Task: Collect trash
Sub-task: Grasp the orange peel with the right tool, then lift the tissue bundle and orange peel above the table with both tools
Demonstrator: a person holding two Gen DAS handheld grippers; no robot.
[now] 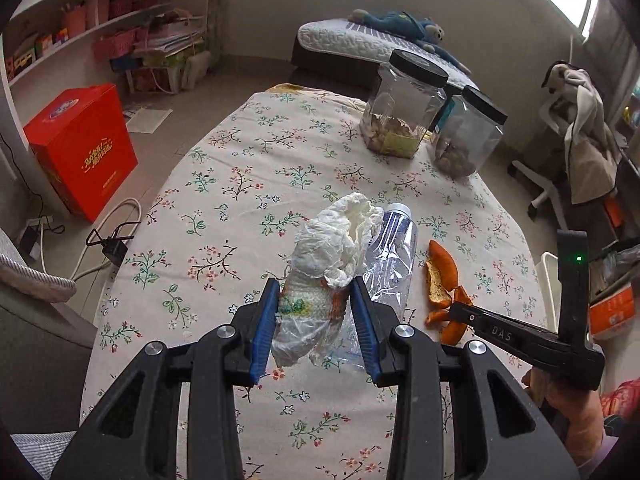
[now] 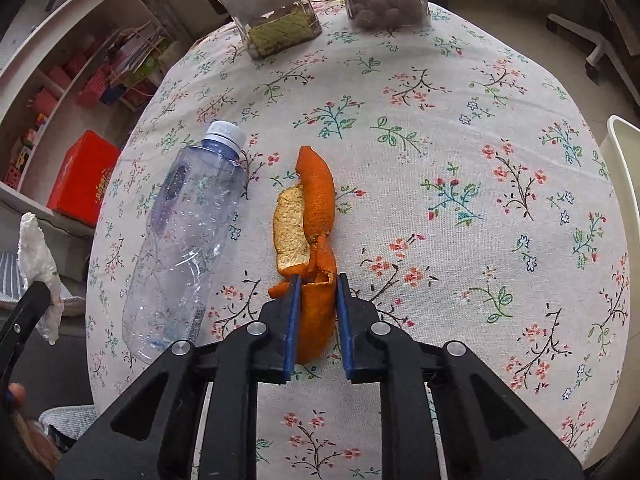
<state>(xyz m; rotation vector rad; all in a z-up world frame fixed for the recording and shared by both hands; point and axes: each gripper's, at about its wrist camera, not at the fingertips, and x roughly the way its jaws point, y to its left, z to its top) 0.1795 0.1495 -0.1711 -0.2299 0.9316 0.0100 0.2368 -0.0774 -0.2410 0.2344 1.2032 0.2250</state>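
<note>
On my flowered bench (image 2: 460, 128): two lidded jars (image 1: 404, 106), one plastic bottle (image 2: 188, 236). My left claw (image 1: 314, 308) grips one crumpled wrapper (image 1: 320, 272), lifted; my right claw (image 2: 316, 300) straddles one orange peel (image 2: 308, 216), not clenched.

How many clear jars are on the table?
2. Both stand at the far end of the table: the left jar holds something yellow at the bottom, the right jar holds brown round things. I see no others.
</note>
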